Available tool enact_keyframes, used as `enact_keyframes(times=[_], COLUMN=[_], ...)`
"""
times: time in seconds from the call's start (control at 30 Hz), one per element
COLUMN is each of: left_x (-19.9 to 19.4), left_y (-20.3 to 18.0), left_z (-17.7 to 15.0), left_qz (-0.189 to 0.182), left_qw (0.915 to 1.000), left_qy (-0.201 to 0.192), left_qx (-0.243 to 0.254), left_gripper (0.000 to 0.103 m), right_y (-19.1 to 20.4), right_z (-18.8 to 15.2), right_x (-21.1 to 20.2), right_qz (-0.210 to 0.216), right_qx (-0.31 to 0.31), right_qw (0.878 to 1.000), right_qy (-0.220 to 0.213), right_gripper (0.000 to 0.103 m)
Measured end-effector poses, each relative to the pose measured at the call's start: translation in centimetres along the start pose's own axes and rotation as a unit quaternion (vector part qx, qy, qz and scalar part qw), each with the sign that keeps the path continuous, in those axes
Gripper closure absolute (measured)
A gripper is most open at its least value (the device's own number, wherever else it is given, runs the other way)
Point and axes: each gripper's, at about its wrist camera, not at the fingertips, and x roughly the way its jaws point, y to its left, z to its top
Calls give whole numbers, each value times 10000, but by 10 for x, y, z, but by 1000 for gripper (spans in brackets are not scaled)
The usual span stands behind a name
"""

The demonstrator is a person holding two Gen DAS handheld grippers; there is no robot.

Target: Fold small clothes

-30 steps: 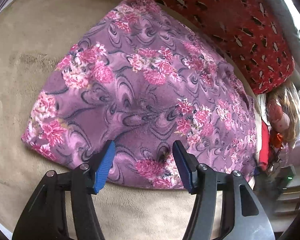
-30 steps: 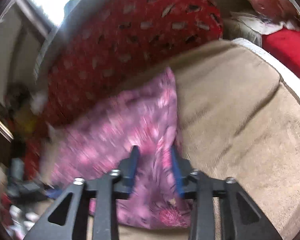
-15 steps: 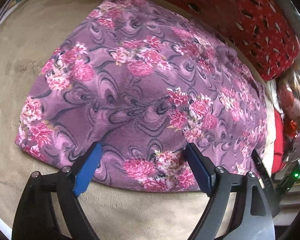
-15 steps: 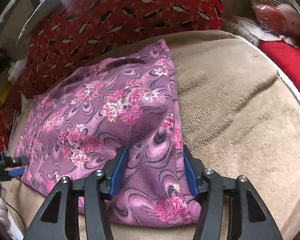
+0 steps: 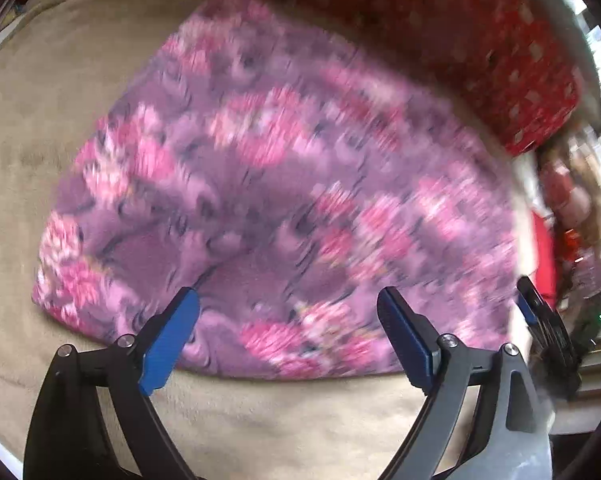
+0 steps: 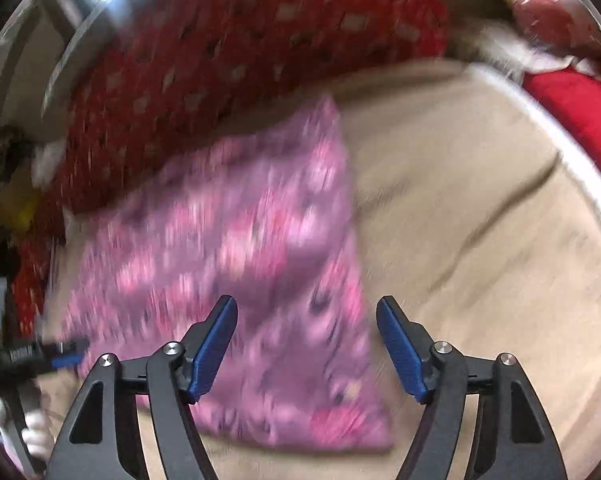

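Observation:
A folded purple garment with pink flowers (image 5: 268, 200) lies flat on the beige blanket (image 5: 60, 100). It also shows in the right wrist view (image 6: 236, 256). My left gripper (image 5: 288, 334) is open and empty, just above the garment's near edge. My right gripper (image 6: 306, 348) is open and empty over the garment's near right corner. The right gripper's tip shows at the right edge of the left wrist view (image 5: 540, 312). The left gripper shows at the left edge of the right wrist view (image 6: 40, 356). Both views are motion-blurred.
A red patterned pillow (image 5: 480, 40) lies behind the garment, also seen in the right wrist view (image 6: 220, 48). Red fabric and clutter (image 5: 568, 208) sit at the bed's right side. A red cloth (image 6: 580, 112) lies beyond the blanket (image 6: 480, 220).
Both grippers opened wide and let go of the garment, then pulled back a little. The garment stays flat on the blanket.

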Motion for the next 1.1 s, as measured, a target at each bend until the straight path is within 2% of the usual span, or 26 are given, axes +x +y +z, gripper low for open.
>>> enact_keyframes(times=[0.07,0.2,0.27,0.33,0.4,0.47,0.53,0.57,0.6,0.63,0.73,0.8,0.87,0.93,0.97,1.0,1.03,1.07,1.1], left_x=[-12,-14,-8,-5,0,16,44,53,54,51,29,7,-5,6,23,34,29,19,6], left_y=[-1,-6,-4,-1,2,10,21,25,25,22,19,18,26,39,45,52,54,56,60], left_z=[14,58,82,98,108,114,114,114,115,117,125,128,118,108,107,105,105,106,107], left_qz=[-15,565,689,702,758,854,1089,1109,1132,1154,934,743,579,712,966,1049,926,822,588], left_qw=[9996,9964,9959,9959,9954,9952,9938,9937,9935,9932,9956,9966,9972,9968,9951,9939,9952,9961,9975], left_qy=[-268,-559,-521,-535,-571,-486,-176,-67,-141,-149,-91,-331,-481,-315,2,262,169,120,16], left_qx=[70,310,275,211,159,23,-120,-122,-36,22,78,99,14,-165,-207,-234,-257,-308,-401], left_gripper=[12,12,12,12,12,12,10,7,5,5,9,9,9,8,8,8,11,12,12], right_y=[-11,-32,-35,-30,-16,-2,-3,-10,-19,-24,-17,0,13,25,29,29,30,35,41], right_z=[17,55,68,80,95,102,102,100,94,90,92,87,77,62,49,40,35,33,35], right_x=[-2,32,53,70,82,82,73,78,94,99,68,36,20,23,40,56,59,50,44], right_qz=[-3,-116,-19,177,526,419,430,232,-21,60,-6,297,573,652,507,339,272,206,83], right_qx=[292,885,1057,1098,822,463,373,475,602,685,701,417,191,-49,-172,-211,-257,-292,-257], right_qw=[9993,9960,9942,9935,9946,9976,9983,9985,9977,9967,9975,9978,9964,9966,9985,9988,9991,9993,9996], right_qy=[-219,-12,176,260,361,295,-152,-109,312,437,49,-431,-603,-496,-117,279,215,-64,-10], right_gripper=[29,28,33,42,98,98,99,98,97,99,89,89,87,77,68,68,69,69,66])
